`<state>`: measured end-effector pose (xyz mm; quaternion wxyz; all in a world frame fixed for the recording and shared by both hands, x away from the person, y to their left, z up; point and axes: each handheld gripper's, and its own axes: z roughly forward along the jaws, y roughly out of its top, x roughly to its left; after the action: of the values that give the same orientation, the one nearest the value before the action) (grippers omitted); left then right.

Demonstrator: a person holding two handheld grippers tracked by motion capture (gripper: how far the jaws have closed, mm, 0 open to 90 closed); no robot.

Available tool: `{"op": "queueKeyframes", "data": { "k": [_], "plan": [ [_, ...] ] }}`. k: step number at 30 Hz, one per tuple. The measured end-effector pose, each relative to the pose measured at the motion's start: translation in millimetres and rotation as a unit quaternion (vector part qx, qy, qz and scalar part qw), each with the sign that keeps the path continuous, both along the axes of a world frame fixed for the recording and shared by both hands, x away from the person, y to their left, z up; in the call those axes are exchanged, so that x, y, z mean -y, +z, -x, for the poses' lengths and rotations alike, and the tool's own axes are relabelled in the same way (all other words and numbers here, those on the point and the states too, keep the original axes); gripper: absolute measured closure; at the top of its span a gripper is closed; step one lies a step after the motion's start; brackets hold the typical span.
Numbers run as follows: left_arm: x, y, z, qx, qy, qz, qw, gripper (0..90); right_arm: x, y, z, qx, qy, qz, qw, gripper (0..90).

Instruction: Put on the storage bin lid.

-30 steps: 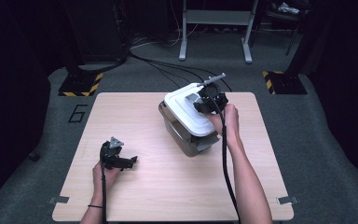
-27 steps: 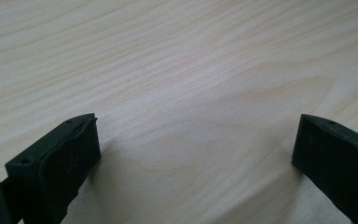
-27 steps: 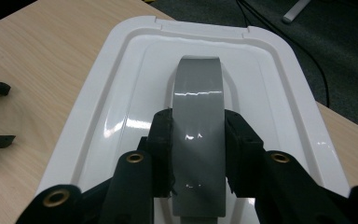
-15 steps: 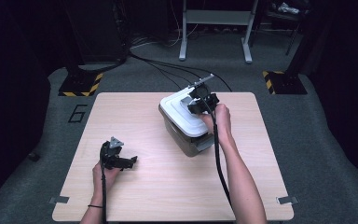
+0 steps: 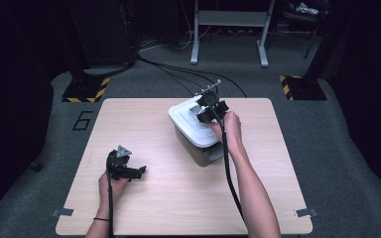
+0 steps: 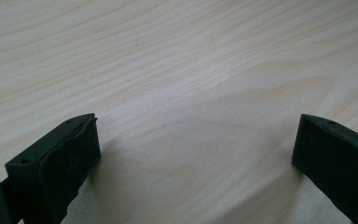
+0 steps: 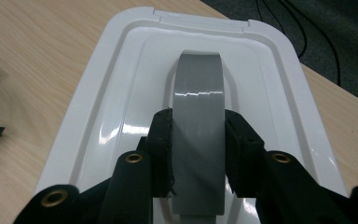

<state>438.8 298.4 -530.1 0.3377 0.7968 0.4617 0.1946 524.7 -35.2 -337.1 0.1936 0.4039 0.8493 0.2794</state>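
In the right gripper view the right tool (image 7: 198, 156) covers the near end of the grey handle (image 7: 199, 107), and the bottom edge cuts off the white lid (image 7: 121, 70). In the high view hand and tool hide that handle. The left tool (image 6: 191, 154) shows jaw tips alone, their bases cut off.

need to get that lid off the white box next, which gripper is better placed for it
The right gripper: its jaws already sit on either side of the grey handle on the white lid. The left gripper rests open on the table, well apart from the box.
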Motion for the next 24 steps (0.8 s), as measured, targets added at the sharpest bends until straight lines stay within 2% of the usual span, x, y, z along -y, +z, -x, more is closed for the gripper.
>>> {"op": "queueKeyframes", "data": {
  "k": [3, 6, 9, 11, 16, 19, 24],
  "plan": [
    [0.0, 0.0, 0.0, 0.0, 0.0, 0.0, 1.0, 0.7, -0.7, -2.2, -0.7, -0.007, -0.005, 0.002, 1.0, 64.5],
    [0.0, 0.0, 0.0, 0.0, 0.0, 0.0, 1.0, 0.7, 0.8, -0.8, 0.4, -0.004, -0.004, -0.005, 1.0, 60.0],
    [0.0, 0.0, 0.0, 0.0, 0.0, 0.0, 1.0, 0.7, 3.3, 2.1, 3.3, -0.002, -0.004, -0.008, 1.0, 52.0],
    [0.0, 0.0, 0.0, 0.0, 0.0, 0.0, 1.0, 0.7, 6.9, 4.8, 6.6, 0.004, -0.01, -0.013, 0.9999, 42.1],
    [0.0, 0.0, 0.0, 0.0, 0.0, 0.0, 1.0, 0.7, 19.4, 9.8, 18.9, 0.011, -0.022, -0.042, 0.9988, 22.3],
    [0.0, 0.0, 0.0, 0.0, 0.0, 0.0, 1.0, 0.7, 28.4, 10.3, 27.4, 0.018, -0.022, -0.055, 0.9981, 15.0],
    [0.0, 0.0, 0.0, 0.0, 0.0, 0.0, 1.0, 0.7, 43.1, 9.8, 41.8, 0.03, -0.02, -0.078, 0.9963, 11.6]
  ]
}}
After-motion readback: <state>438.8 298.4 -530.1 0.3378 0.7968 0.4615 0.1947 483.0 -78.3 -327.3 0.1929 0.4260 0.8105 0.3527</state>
